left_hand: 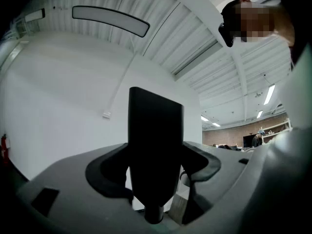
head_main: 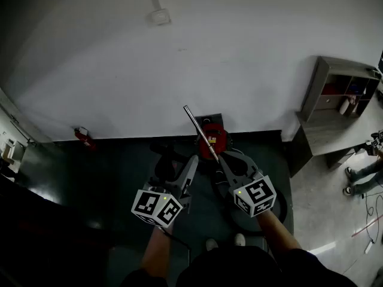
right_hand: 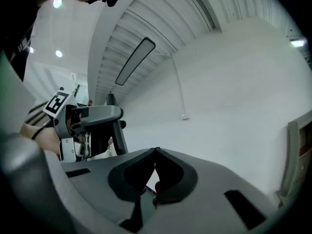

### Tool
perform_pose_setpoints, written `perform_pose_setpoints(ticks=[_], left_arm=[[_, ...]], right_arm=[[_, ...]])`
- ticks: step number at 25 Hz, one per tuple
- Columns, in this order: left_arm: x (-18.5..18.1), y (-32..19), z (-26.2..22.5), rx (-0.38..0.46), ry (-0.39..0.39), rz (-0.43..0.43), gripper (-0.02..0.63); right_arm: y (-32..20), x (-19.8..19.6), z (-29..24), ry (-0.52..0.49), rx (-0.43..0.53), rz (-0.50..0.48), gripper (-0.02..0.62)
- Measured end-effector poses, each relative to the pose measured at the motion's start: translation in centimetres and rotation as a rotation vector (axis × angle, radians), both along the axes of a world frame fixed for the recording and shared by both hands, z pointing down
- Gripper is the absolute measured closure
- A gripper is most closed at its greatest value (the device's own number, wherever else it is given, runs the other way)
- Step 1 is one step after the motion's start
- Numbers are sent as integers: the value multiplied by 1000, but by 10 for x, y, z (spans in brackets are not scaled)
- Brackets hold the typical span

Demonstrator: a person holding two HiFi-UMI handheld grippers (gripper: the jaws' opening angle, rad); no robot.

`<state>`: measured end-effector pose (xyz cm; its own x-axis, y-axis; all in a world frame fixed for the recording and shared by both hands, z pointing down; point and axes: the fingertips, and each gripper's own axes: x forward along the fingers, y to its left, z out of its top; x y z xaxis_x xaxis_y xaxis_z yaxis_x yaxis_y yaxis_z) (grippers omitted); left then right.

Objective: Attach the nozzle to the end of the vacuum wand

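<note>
The left gripper (left_hand: 155,169) is up front. Its fingers (left_hand: 108,173) are spread wide and clamped on the black nozzle (left_hand: 155,140), with one dark pad on each flank. The nozzle stands upright between them. Its broad flat end rises well above the fingertips against the white wall (left_hand: 58,111), and its narrow round neck sits low, down between the finger roots.

Over to the right gripper (right_hand: 156,152): its fingers (right_hand: 180,172) are pressed tight together, tips meeting in a point. Its own view shows nothing pinched, just a sliver of red through the gap below the tips.

From the head view, the silver vacuum wand (head_main: 200,130) slants up and away from just beside the right fingertips. It crosses over the red vacuum body (head_main: 214,139), which sits ahead of both pairs of fingers on the dark floor (head_main: 119,160). The wand's far end is bare, out beyond the fingertips, and the nozzle is not yet on it. I cannot tell whether the right fingers actually touch the wand.

The two grippers ride side by side, close together. The right gripper view catches the left one, nozzle in its grip, just off to the left of its own fingers.
</note>
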<state>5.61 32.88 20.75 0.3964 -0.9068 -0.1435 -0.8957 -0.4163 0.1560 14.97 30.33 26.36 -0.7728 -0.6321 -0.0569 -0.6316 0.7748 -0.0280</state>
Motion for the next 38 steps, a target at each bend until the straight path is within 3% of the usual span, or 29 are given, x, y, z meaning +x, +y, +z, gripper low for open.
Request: perform_pose_setpoints(ticks=[15,22,30,38], left_arm=[[3,0,0,-6,-40,-40,282],[-8,0,12,-8,-177,-137,282],[-19,3,11,-18,-171,-164,282],[-39,8,17,-32,-218,-174,282]], right_arm=[[-2,0,-4,-31,-7,-13,578],[2,-6,-24,-118,-8,-26,578],[4,-16,-35,-137,-8,-28,578],[7,-30,-29,-137,-27,10,578]])
